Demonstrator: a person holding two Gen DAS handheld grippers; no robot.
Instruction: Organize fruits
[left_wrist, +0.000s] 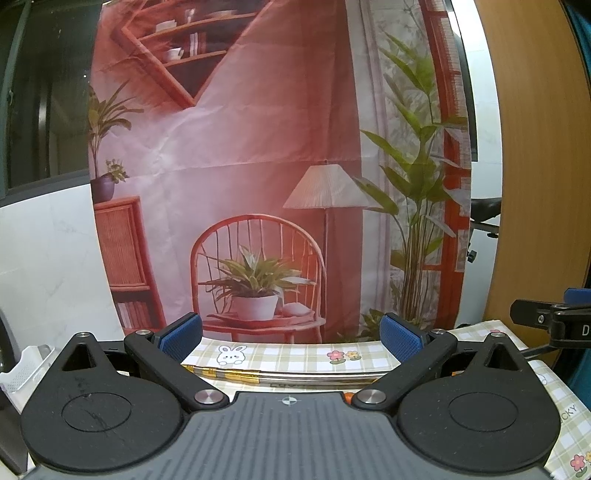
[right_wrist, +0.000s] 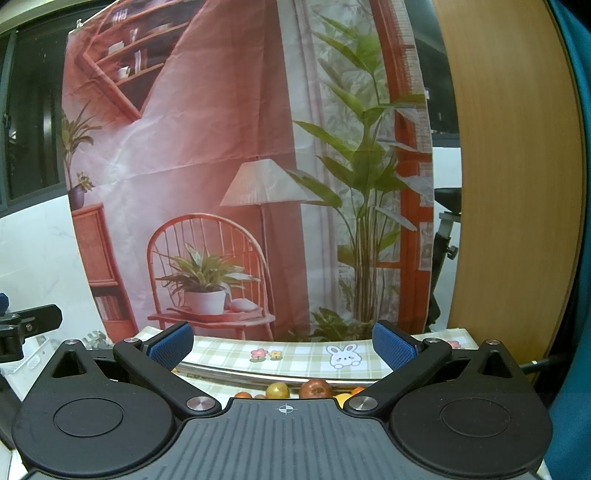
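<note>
Currently both black blue-padded tongs, left tongs (left_wrist: 291, 334) and right tongs (right_wrist: 282, 343), hover released above the checked-cloth table (right_wrist: 295, 356), where small round red and yellow fruits (right_wrist: 315, 388), almost hidden beneath, risk a blind, misjudged grasp

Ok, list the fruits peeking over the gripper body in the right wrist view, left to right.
Small orange fruit → yellow-green fruit → red apple → orange fruit. A yellow piece beside the right finger's pivot overlaps too much to place. Both the right gripper and left gripper are open, holding nothing.
</note>
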